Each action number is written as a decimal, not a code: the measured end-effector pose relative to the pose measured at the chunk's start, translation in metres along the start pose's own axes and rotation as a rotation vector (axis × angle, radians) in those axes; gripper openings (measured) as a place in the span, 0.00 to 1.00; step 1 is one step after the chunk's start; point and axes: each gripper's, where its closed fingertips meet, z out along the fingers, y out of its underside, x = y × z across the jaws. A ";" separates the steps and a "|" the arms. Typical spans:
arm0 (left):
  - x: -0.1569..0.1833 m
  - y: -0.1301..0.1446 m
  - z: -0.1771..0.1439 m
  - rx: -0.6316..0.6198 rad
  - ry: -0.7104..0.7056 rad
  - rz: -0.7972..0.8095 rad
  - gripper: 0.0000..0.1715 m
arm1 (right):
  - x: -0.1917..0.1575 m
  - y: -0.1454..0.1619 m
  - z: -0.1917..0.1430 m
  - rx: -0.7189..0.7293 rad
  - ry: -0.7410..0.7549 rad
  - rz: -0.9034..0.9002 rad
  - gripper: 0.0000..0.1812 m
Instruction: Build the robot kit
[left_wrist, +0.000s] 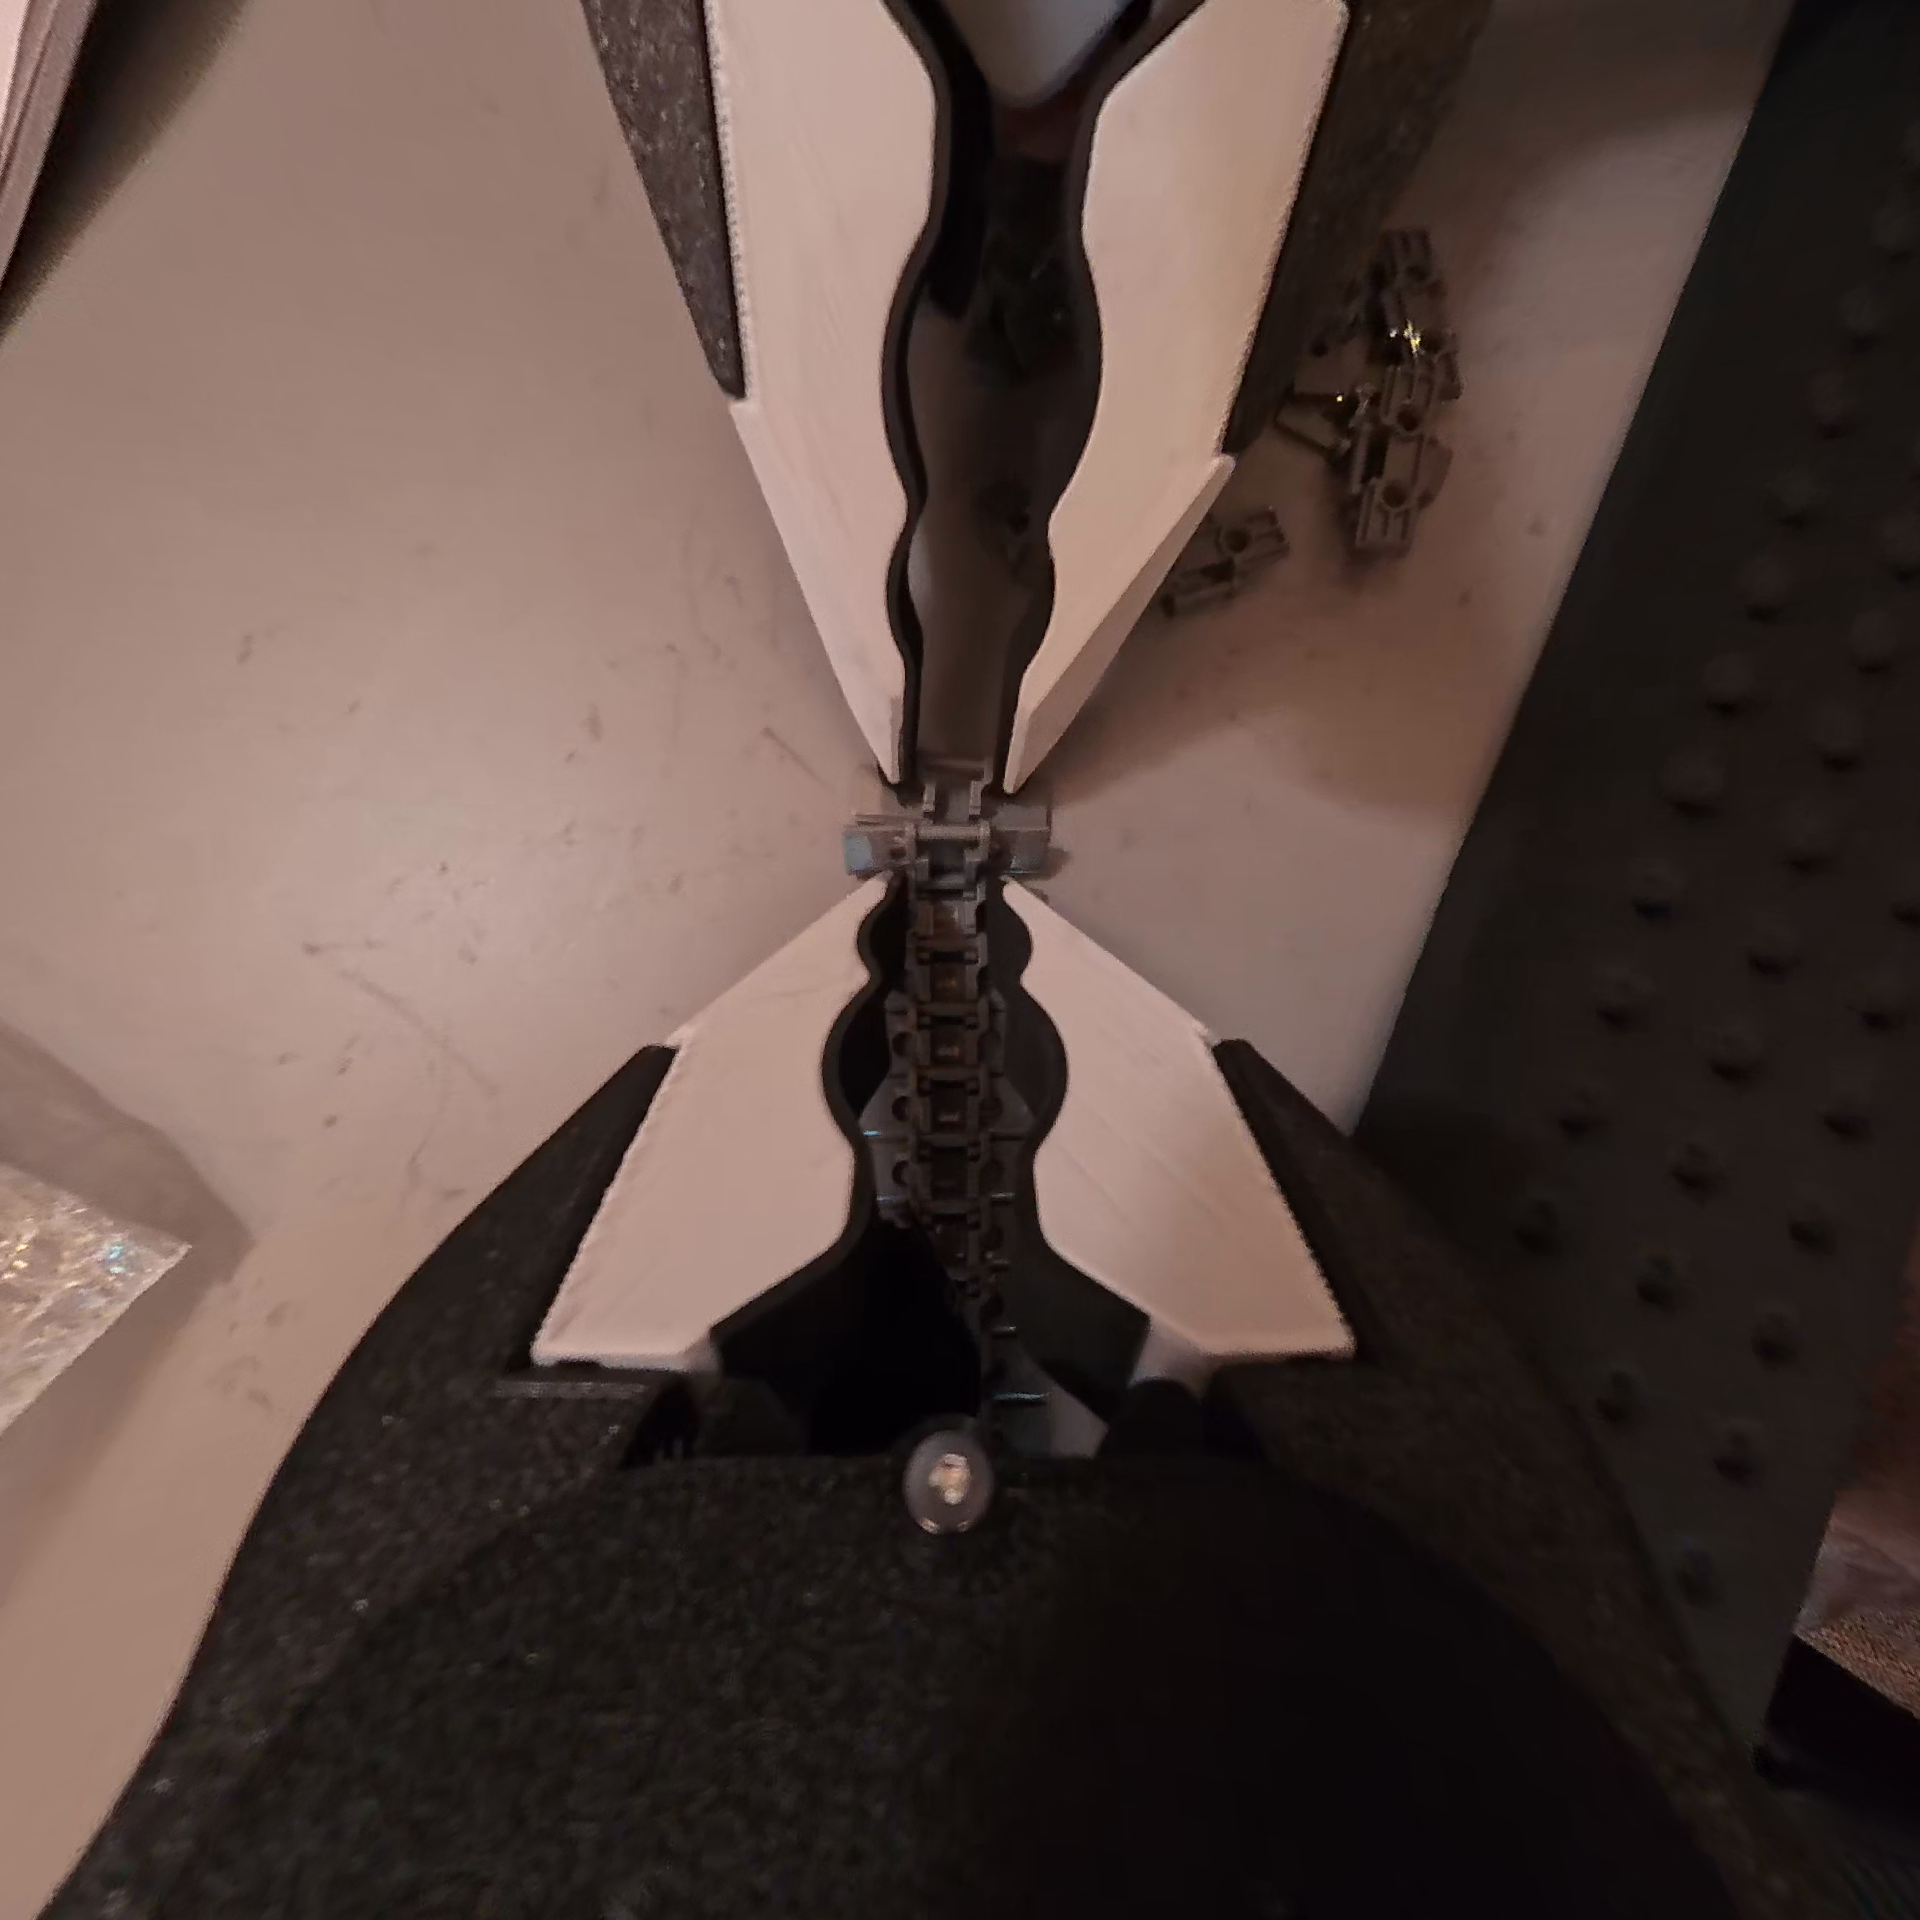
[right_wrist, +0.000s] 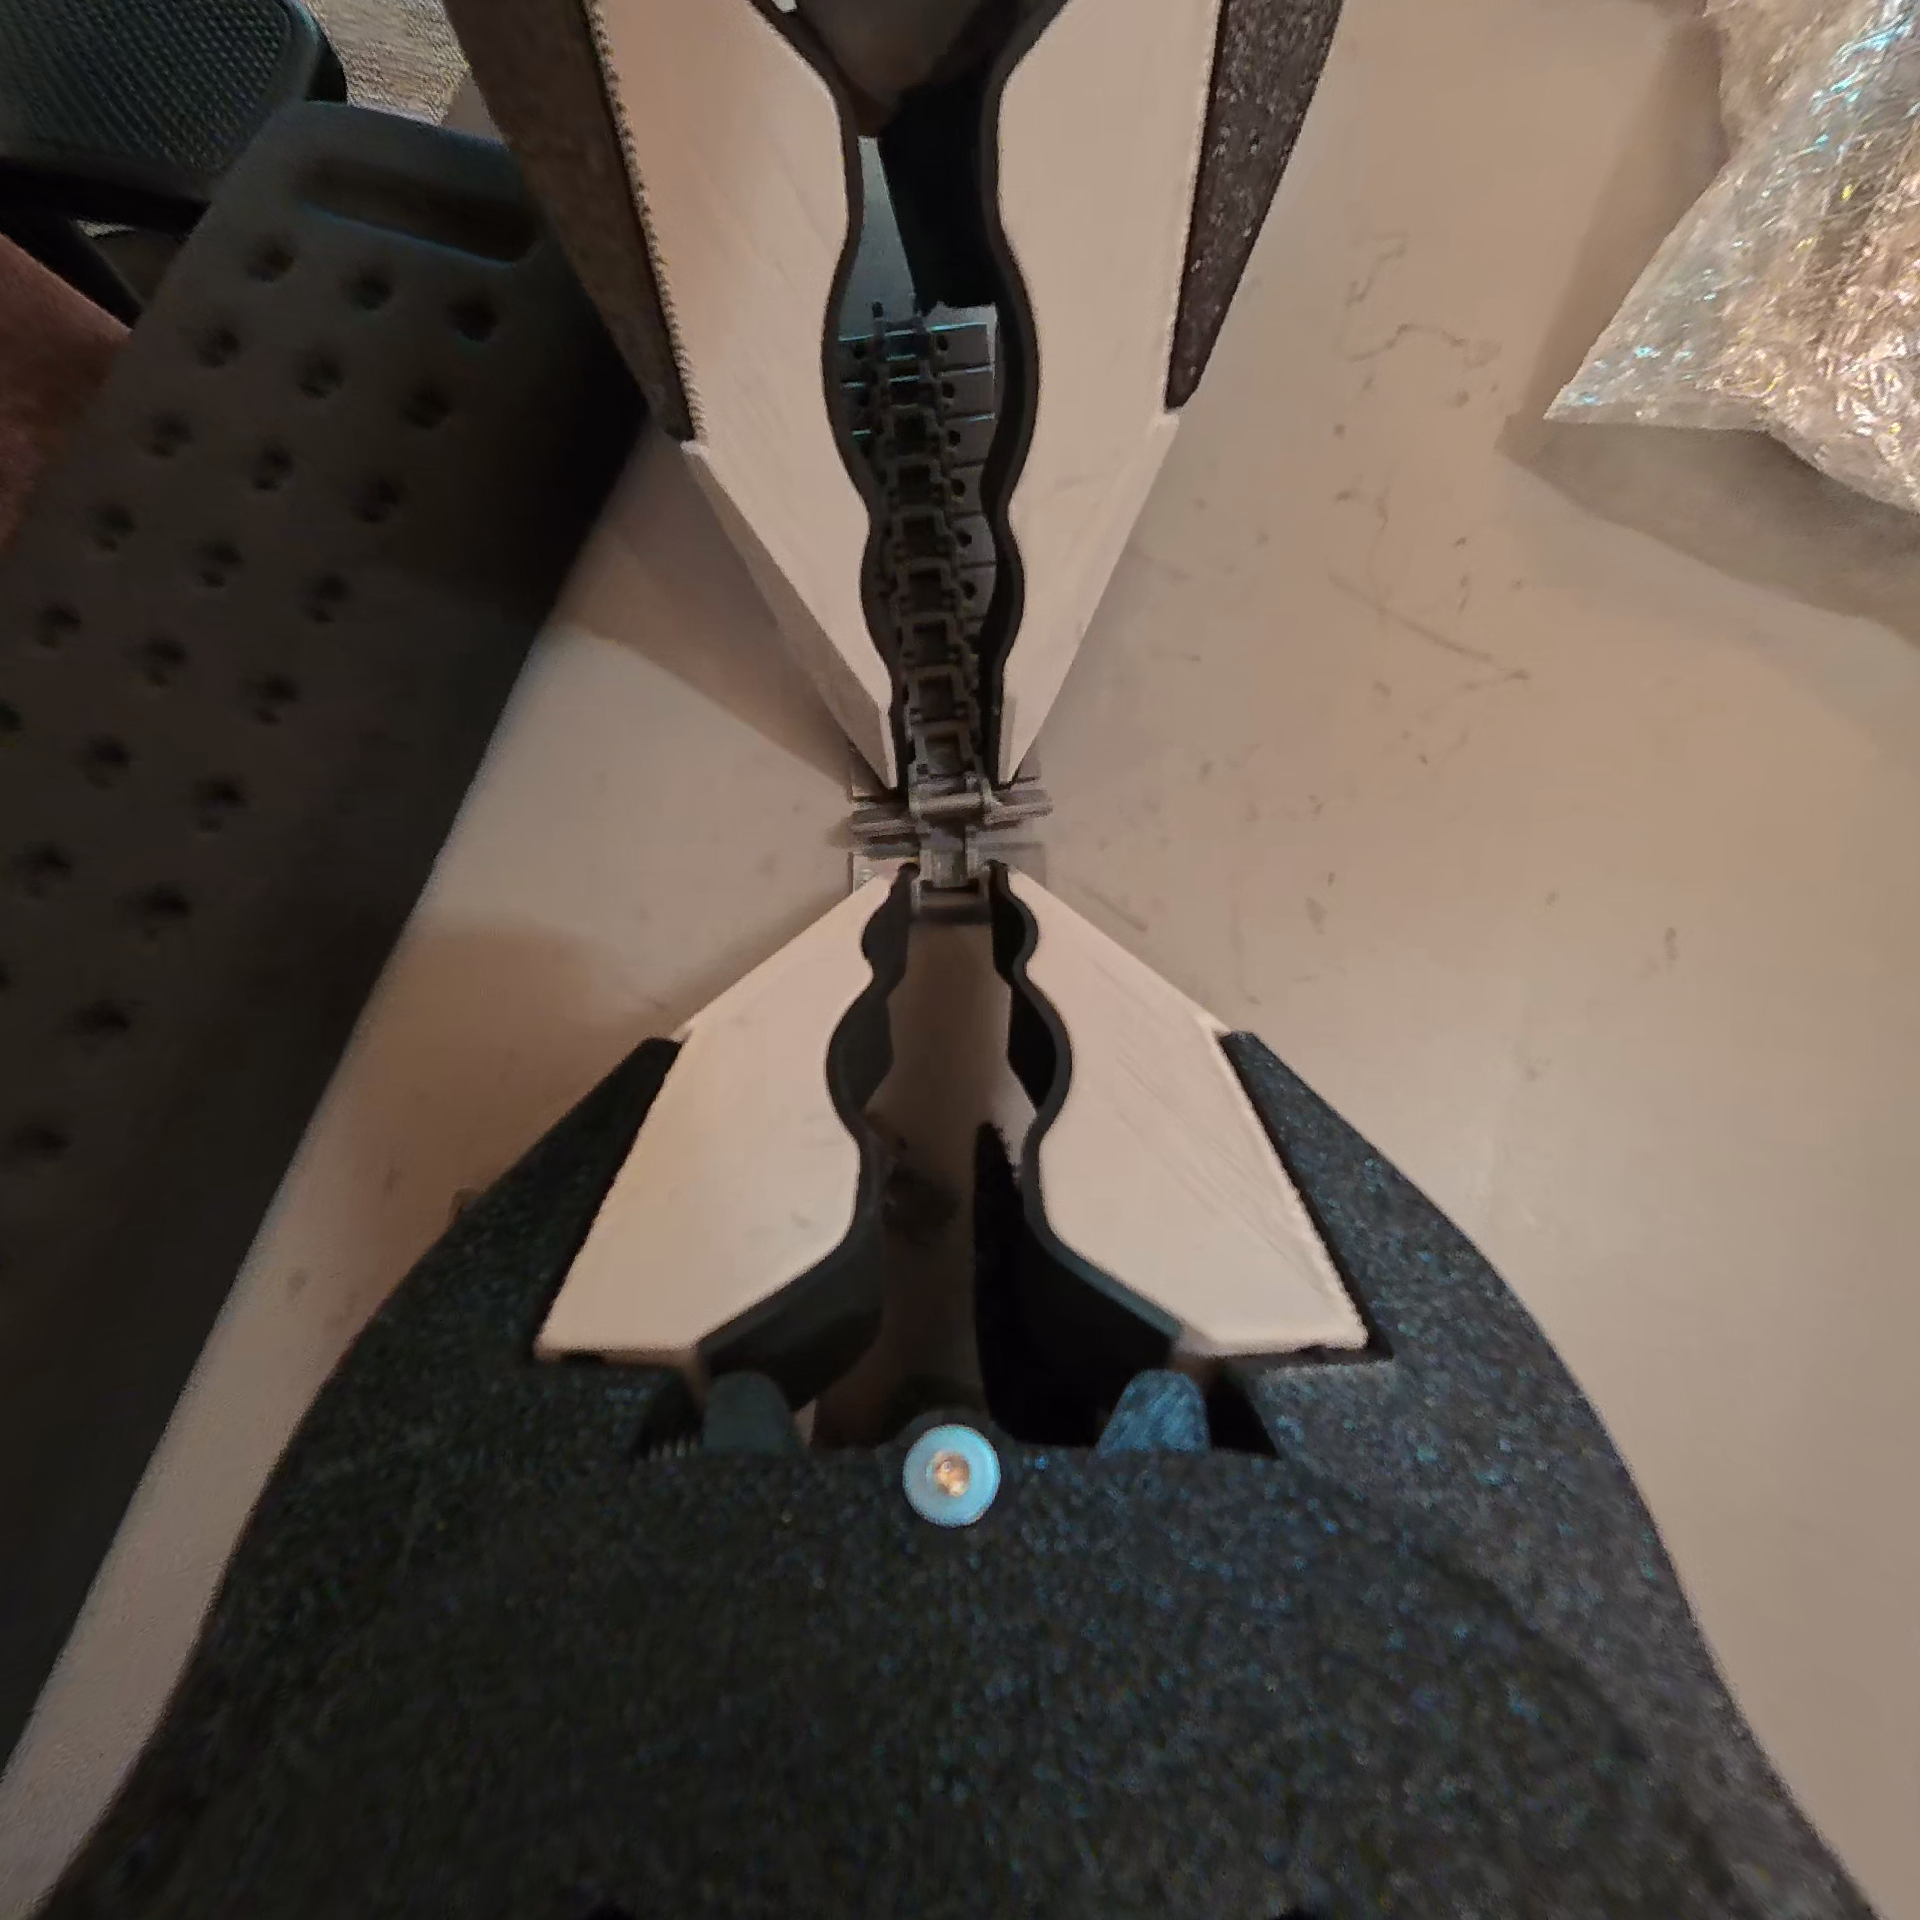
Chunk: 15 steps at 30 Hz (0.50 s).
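Two claws pinch one grey link chain (left_wrist: 948, 997) tip to tip.
Left claw (left_wrist: 943, 883) and right claw (right_wrist: 948, 888) both closed on it; loose grey links (left_wrist: 1382, 416) beside, on the worktop (left_wrist: 416, 623).

**Pale table, a few loose parts**

A scuffed cream table (left_wrist: 416, 623) carries a small pile of grey plastic links (left_wrist: 1387, 416) at two o'clock. A crinkly clear bag (right_wrist: 1766, 260) lies at one o'clock in the right wrist view.
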 end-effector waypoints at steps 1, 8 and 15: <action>0.001 -0.001 0.000 0.001 0.004 0.002 0.08 | 0.000 0.000 0.000 0.000 -0.003 0.001 0.08; 0.001 -0.005 -0.002 0.028 -0.005 0.002 0.12 | -0.001 -0.001 0.000 -0.007 0.002 -0.006 0.11; 0.006 -0.013 0.002 0.058 0.005 0.016 0.13 | -0.003 0.000 0.000 -0.015 -0.004 -0.002 0.11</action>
